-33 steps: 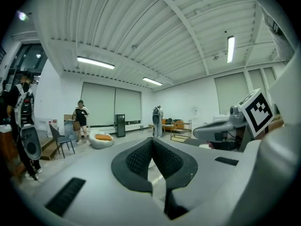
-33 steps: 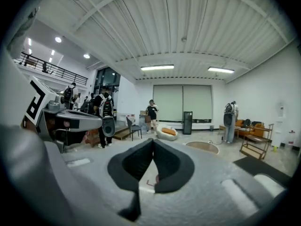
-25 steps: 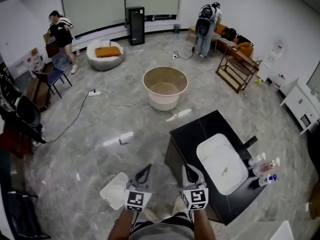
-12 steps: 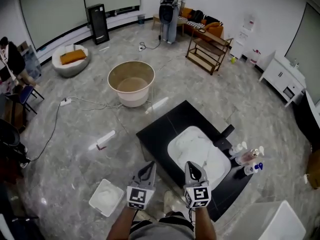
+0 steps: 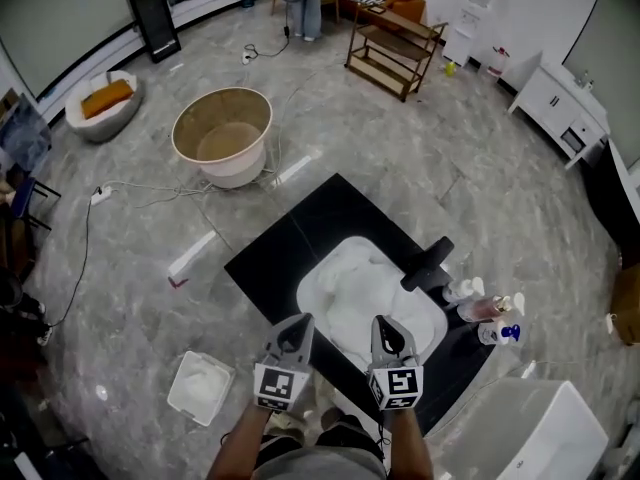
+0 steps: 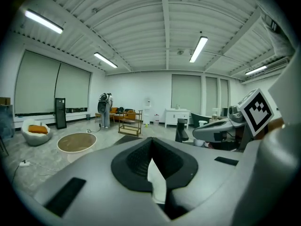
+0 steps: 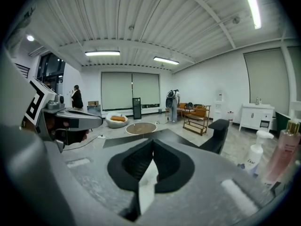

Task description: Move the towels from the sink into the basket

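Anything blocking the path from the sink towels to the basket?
Nothing tall visible. Between the towels and the basket lie only the black counter and low floor clutter: a white strip and a cable beside the basket. Carried above them, the route looks clear.

Left gripper (image 5: pixel 296 322) and right gripper (image 5: pixel 385 324) carried from floor beside black counter (image 5: pixel 275 258) to its near edge, sink (image 5: pixel 318 290) now directly ahead, basket (image 5: pixel 182 136) receded up-left.
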`<state>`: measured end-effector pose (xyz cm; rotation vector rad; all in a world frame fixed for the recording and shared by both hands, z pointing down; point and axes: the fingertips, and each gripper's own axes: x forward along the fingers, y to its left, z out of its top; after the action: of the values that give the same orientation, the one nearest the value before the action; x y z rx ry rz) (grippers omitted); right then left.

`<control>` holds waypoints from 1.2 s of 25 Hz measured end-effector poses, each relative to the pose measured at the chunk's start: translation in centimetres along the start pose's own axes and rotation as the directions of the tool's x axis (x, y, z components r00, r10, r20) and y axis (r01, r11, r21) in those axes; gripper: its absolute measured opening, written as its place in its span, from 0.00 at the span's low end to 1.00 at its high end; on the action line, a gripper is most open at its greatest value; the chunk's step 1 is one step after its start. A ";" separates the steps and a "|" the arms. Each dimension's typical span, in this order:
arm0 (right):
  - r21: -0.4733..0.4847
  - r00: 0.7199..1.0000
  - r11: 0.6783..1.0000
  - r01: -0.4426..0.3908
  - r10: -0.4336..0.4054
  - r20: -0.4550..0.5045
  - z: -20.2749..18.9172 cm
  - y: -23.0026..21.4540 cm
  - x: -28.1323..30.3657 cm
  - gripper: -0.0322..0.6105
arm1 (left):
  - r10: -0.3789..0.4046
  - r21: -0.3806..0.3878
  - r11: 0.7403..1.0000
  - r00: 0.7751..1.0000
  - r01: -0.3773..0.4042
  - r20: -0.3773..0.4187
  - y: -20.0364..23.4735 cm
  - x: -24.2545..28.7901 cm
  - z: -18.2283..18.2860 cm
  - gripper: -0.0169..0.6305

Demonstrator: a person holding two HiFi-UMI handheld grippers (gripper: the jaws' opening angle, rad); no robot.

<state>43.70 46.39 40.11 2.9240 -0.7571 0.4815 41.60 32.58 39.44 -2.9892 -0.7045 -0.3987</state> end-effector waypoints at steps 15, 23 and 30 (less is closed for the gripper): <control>0.122 0.957 0.985 -0.118 0.146 -0.250 -13.2 -2.7 6.7 0.21 | -0.036 -0.032 0.999 0.985 0.031 -0.170 -1.1 8.3 -8.6 0.04; 0.235 0.871 0.945 -0.227 0.305 -0.384 -18.7 -0.2 7.8 0.48 | -0.014 -0.056 0.998 0.977 0.002 -0.214 -1.0 8.6 -10.8 0.04; 0.308 0.815 0.912 -0.269 0.387 -0.432 -22.1 1.6 8.6 0.62 | -0.002 -0.067 0.998 0.971 -0.014 -0.240 -1.0 8.7 -12.3 0.04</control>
<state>43.85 44.50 63.80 2.6590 -1.1939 1.3639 45.70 35.98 53.52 -2.9315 -0.6702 -0.7836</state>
